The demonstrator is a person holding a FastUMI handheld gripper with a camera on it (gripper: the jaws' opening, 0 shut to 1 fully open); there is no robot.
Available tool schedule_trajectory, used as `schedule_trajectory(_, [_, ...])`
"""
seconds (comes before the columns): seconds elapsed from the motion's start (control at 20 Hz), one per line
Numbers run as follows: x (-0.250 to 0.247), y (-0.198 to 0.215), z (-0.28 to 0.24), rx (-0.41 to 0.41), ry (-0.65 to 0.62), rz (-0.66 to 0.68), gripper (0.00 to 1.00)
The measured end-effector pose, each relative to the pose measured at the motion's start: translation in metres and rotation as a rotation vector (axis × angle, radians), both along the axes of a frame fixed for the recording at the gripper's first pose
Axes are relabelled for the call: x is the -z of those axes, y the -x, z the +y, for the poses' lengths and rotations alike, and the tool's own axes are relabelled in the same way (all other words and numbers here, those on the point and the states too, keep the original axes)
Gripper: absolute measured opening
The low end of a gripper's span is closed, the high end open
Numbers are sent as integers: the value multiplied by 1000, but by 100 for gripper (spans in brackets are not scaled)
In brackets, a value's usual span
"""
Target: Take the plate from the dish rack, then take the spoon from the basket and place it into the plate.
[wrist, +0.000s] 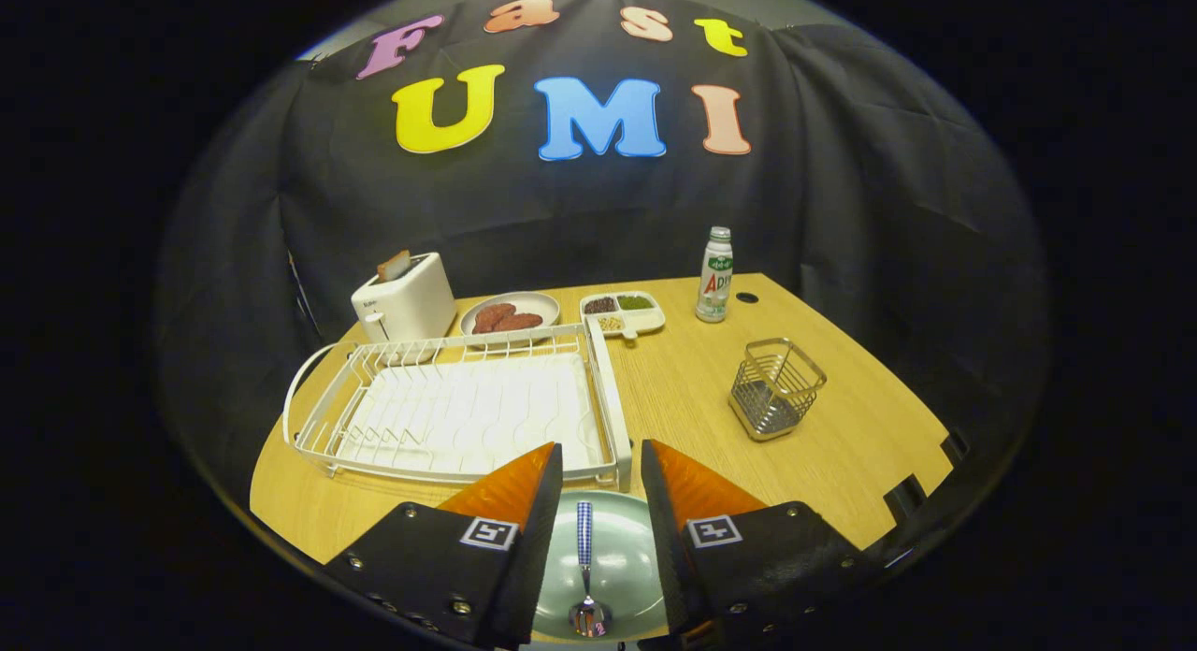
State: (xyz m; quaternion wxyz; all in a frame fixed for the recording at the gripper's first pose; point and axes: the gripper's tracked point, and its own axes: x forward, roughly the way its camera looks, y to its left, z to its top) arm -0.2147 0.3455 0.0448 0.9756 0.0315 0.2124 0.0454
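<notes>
You held the gripper (601, 473) low over the near edge of the table (842, 445), its fingers spread apart with a clear gap between them and nothing gripped. In that gap lay the plate (622, 562), a pale green dish sitting flat on the table close to the near edge, just in front of the dish rack (458, 408). The spoon (585, 576) rested in the plate, free of both fingers. Its long axis ran straight along the line of your fingers: the checked handle pointed away from you toward the rack, and the shiny bowl lay at the end nearest you, by the plate's near rim.

The dish rack stood just beyond the fingertips on the left half of the table, its wire slots unfilled over a white drip tray. The wire basket (776, 389) stood well apart to the right, upright, toward the right edge.

Along the far edge you had a white toaster (404, 300) with a slice of bread (394, 265) sticking up from it, a round dish of reddish food (510, 314) beside it, a small divided tray (622, 312) of sides, and an upright bottle (715, 275) near the far right corner.
</notes>
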Motion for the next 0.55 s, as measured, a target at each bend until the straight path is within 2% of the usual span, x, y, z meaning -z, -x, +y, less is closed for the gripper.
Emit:
schedule_trajectory(0.4, [-132,-24,-7,-12,-5,-285,51])
schedule_trajectory(0.55, [-180,-23,-5,-44,-13,-402,51])
